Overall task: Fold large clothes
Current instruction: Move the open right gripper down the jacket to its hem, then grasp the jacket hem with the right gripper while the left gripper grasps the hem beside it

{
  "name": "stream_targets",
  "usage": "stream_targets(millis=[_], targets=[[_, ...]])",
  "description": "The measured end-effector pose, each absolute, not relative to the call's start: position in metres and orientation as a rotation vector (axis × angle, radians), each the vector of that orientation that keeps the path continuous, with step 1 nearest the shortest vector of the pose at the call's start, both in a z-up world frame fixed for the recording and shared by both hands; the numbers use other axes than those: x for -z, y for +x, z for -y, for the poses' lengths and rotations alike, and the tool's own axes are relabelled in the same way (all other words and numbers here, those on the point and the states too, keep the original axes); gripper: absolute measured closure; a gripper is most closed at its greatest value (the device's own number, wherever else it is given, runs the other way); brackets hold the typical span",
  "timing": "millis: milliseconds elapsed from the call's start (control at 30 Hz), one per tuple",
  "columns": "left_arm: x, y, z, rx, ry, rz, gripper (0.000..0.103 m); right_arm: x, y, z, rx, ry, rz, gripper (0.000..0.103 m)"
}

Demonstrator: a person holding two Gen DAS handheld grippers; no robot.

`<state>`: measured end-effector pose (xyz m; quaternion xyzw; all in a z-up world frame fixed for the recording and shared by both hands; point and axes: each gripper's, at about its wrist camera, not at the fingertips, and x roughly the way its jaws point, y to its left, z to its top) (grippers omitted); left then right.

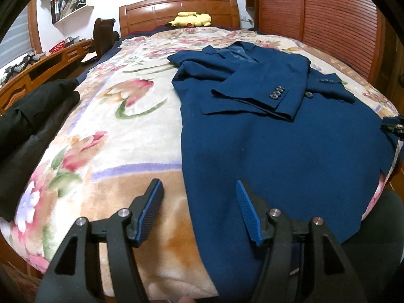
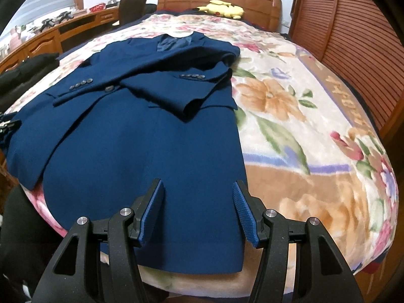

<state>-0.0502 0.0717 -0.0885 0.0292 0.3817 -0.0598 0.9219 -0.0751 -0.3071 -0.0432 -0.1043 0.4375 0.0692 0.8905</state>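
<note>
A dark blue suit jacket [image 1: 277, 151] lies face up on the floral blanket [image 1: 113, 101], collar toward the headboard, both sleeves [image 1: 252, 96] folded across its chest. My left gripper [image 1: 198, 182] is open above the jacket's lower left edge, with one finger over the blanket and the other over blue cloth. In the right wrist view the jacket [image 2: 126, 151] fills the left half, and my right gripper [image 2: 198, 182] is open above its lower right edge near the hem. Nothing is between either gripper's jaws. Each gripper shows at the border of the other's view: right gripper [image 1: 394, 126], left gripper [image 2: 7, 126].
Dark clothes [image 1: 30, 126] are piled on the bed's left side. A yellow plush toy [image 1: 190, 19] rests by the wooden headboard [image 1: 176, 7]. A wooden desk [image 1: 50, 60] runs along the left, and slatted wooden doors [image 1: 328, 25] stand close on the right.
</note>
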Motion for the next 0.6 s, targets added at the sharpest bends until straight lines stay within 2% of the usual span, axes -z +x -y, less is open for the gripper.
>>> stream_targets(millis=[333, 500, 600], targets=[[0.09, -0.066, -0.075, 0.116, 0.034, -0.761, 0.042, 0.048, -0.079, 0.314, -0.172, -0.158, -0.914, 0.048], [0.086, -0.081, -0.075, 0.143, 0.031, -0.773, 0.042, 0.046, -0.086, 0.31, -0.218, -0.149, -0.917, 0.066], [0.087, -0.087, -0.074, 0.171, 0.016, -0.779, 0.042, 0.042, -0.093, 0.309, -0.28, -0.096, -0.912, 0.074]])
